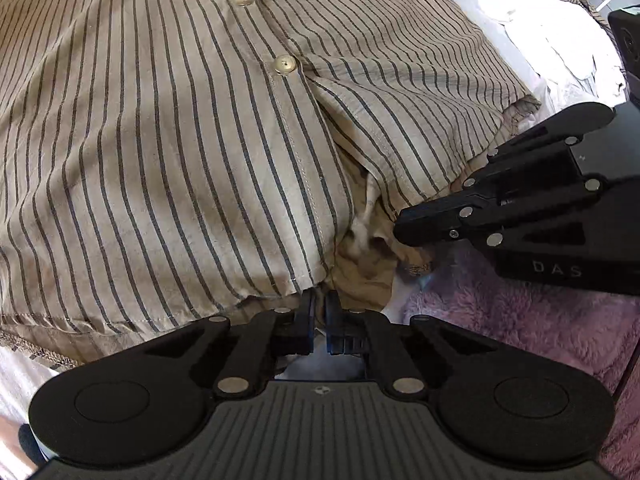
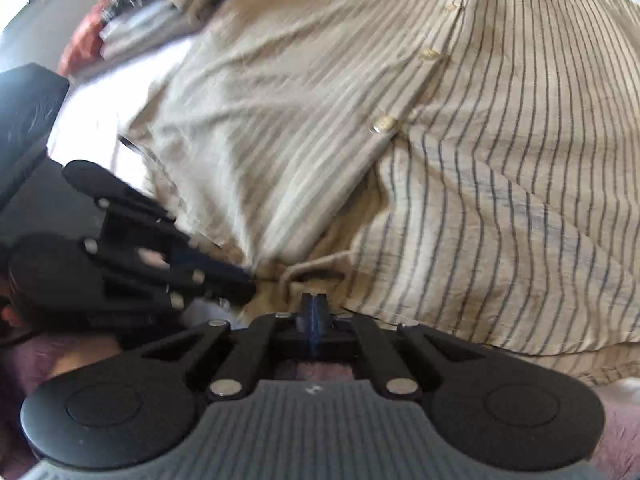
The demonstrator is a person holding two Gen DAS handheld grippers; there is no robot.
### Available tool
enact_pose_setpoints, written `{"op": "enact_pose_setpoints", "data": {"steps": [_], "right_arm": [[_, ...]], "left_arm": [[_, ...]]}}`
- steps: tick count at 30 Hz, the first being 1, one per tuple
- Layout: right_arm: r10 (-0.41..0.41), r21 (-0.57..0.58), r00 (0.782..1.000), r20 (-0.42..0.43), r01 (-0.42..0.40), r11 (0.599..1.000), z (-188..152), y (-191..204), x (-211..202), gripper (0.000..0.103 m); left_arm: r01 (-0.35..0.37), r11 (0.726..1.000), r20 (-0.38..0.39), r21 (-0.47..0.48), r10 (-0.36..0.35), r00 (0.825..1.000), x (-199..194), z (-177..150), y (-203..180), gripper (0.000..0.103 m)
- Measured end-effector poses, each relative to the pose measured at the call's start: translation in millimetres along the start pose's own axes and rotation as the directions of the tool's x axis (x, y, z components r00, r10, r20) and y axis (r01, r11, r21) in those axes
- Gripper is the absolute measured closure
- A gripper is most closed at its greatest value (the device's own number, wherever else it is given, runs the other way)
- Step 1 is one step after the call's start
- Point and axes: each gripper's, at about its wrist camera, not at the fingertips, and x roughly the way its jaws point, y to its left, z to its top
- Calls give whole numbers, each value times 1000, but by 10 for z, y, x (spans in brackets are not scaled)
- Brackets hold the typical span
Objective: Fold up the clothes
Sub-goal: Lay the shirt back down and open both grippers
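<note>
A beige striped shirt (image 1: 168, 152) of thin, crinkled cloth with pale round buttons (image 1: 283, 65) lies spread from 9 to 2 o'clock. The left gripper (image 1: 319, 305) pinches its stitched hem; the right gripper (image 2: 314, 303), jaws together, bites the hem too. Fluffy mauve fabric (image 1: 520, 328) at 4 o'clock.

The striped shirt (image 2: 460, 184) is blurred leftward; folded clothes (image 2: 132, 36) indistinct.

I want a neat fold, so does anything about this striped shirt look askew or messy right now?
Yes. The striped shirt gapes below its lowest fastened button: the two front panels part near the hem, and bunched tan fabric shows through. The hem edge also looks rumpled rather than flat.
</note>
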Motion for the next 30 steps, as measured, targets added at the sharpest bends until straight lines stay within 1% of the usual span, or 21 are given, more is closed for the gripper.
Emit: {"op": "enact_pose_setpoints", "data": {"steps": [2,4,5,6,7,10,11,13,15,17,19,20,21,22,24,25,26,27,30], "right_arm": [[-11,-7,1000,16,11,1000,-12,24,-26,97],[-1,3,998,70,1,1000,-46,15,-126,95],[5,8,995,100,-6,1000,-65,9,-179,86],[9,24,991,133,-12,1000,-84,-7,-238,79],[14,47,985,171,-23,999,-92,-53,-296,71],[53,136,963,264,-91,986,-133,-210,-509,71],[60,161,955,291,-111,981,-141,-267,-597,71],[45,197,941,337,-117,973,-129,-395,-766,71],[-7,230,927,376,-86,970,-86,-565,-953,71],[-71,276,912,405,-47,960,-32,-803,-1142,71],[-133,337,898,420,-19,941,6,-1130,-1305,71],[-170,371,894,416,4,929,23,-1306,-1351,74],[-208,405,889,408,29,914,40,-1484,-1388,75],[-246,438,884,398,53,897,57,-1662,-1425,80],[-300,502,881,365,85,861,77,-2005,-1439,80],[-310,525,883,353,87,847,78,-2154,-1428,80],[-315,546,885,343,86,834,76,-2297,-1412,80],[-321,566,887,332,84,820,74,-2440,-1397,80],[-319,601,895,311,75,796,119,-2790,-1307,80]], "left_arm": [[25,999,23,-32,-25,999,-44,-9,57,99],[55,996,60,-72,-51,997,-108,-29,139,93],[64,994,89,-86,-56,994,-158,-30,180,86],[74,992,119,-103,-61,991,-200,-47,214,82],[85,989,149,-120,-66,987,-242,-64,247,82],[117,976,234,-183,-72,970,-361,-75,347,82],[135,968,263,-212,-77,962,-402,-54,407,82],[157,950,305,-271,-70,950,-467,-21,509,82],[153,933,320,-326,-43,946,-501,18,596,82],[117,928,316,-354,1,949,-577,58,681,82],[83,922,310,-379,42,950,-635,130,762,82],[67,918,306,-391,61,950,-654,184,800,82],[67,919,298,-388,56,953,-661,247,802,81],[67,921,289,-384,51,956,-668,310,802,81],[68,924,271,-377,40,962,-681,437,801,79],[62,933,239,-354,26,971,-621,491,754,77],[56,942,205,-331,14,979,-558,546,705,75],[49,948,170,-316,5,985,-484,582,657,75],[14,961,102,-275,15,995,-303,757,526,75]]}}
